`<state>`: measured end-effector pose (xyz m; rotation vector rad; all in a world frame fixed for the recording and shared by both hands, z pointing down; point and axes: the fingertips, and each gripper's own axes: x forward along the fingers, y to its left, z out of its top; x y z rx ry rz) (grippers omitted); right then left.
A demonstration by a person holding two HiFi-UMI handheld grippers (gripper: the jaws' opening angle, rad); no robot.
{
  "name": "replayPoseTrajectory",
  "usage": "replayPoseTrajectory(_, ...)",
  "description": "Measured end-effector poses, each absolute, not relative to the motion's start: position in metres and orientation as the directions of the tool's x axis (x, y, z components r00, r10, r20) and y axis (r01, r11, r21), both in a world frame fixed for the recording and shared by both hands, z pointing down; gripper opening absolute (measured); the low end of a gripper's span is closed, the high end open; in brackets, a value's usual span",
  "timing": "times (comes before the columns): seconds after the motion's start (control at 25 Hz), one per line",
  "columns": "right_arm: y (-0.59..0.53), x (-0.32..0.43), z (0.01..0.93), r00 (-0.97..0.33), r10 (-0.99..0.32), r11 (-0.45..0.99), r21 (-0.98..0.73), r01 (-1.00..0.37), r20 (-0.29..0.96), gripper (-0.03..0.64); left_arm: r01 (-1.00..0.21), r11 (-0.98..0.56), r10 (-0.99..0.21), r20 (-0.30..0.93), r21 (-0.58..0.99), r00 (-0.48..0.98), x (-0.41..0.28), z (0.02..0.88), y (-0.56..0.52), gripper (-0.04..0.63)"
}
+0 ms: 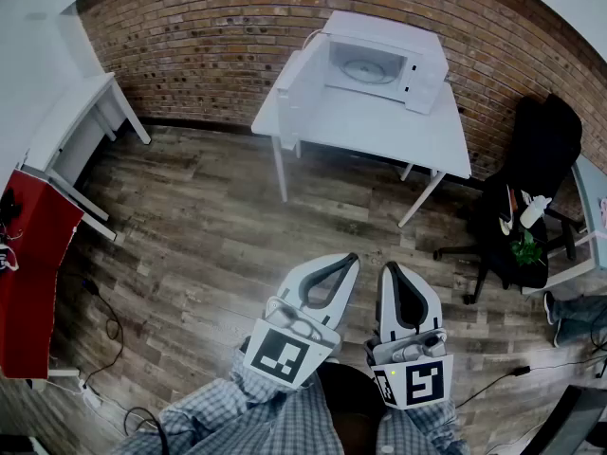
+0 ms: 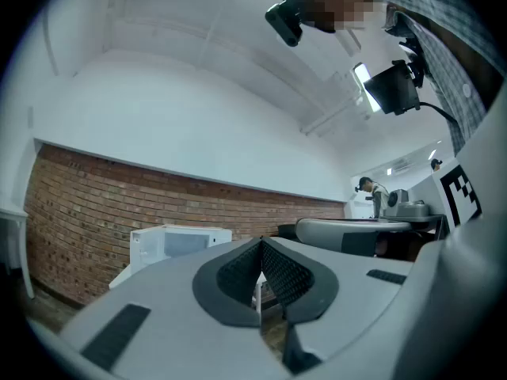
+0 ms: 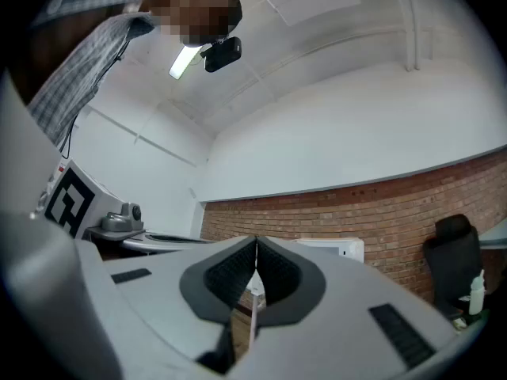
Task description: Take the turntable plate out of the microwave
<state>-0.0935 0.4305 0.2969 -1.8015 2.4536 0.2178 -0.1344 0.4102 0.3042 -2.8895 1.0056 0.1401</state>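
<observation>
The open microwave (image 1: 384, 28) holds the turntable plate (image 1: 362, 70), well ahead of the left gripper (image 1: 349, 259) and right gripper (image 1: 391, 267), both pinched together, empty.

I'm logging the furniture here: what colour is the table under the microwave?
White. The table shows best in the head view.

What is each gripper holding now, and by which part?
Nothing. The left gripper and the right gripper are both shut and empty; the round turntable plate lies inside the open white microwave.
</observation>
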Motion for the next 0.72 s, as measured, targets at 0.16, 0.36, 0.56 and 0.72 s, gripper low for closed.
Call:
replayPoseTrajectory(0.16, 0.43, -0.09, 0.297, -0.298, -0.942, 0.291, 0.064, -0.955, -0.156, 0.02, -0.621, -0.783, -0.615, -0.114, -0.037, 0.781, -0.131, 0.303, 0.409, 0.009)
replayPoseTrajectory(0.36, 0.431, -0.087, 0.297, -0.295, -0.943, 0.287, 0.073, -0.955, -0.156, 0.02, -0.62, -0.784, -0.612, -0.115, -0.044, 0.782, -0.128, 0.304, 0.411, 0.009)
replayPoseTrajectory(0.56, 0.433, -0.084, 0.296, -0.305, -0.938, 0.297, 0.07, -0.952, -0.163, 0.02, -0.631, -0.775, -0.624, -0.117, -0.036, 0.773, -0.125, 0.303, 0.412, 0.009)
replayPoseTrajectory(0.72, 0.434, -0.074, 0.295, -0.302, -0.939, 0.298, 0.05, -0.953, -0.164, 0.02, -0.642, -0.766, -0.636, -0.117, -0.028, 0.763, -0.119, 0.301, 0.412, 0.009)
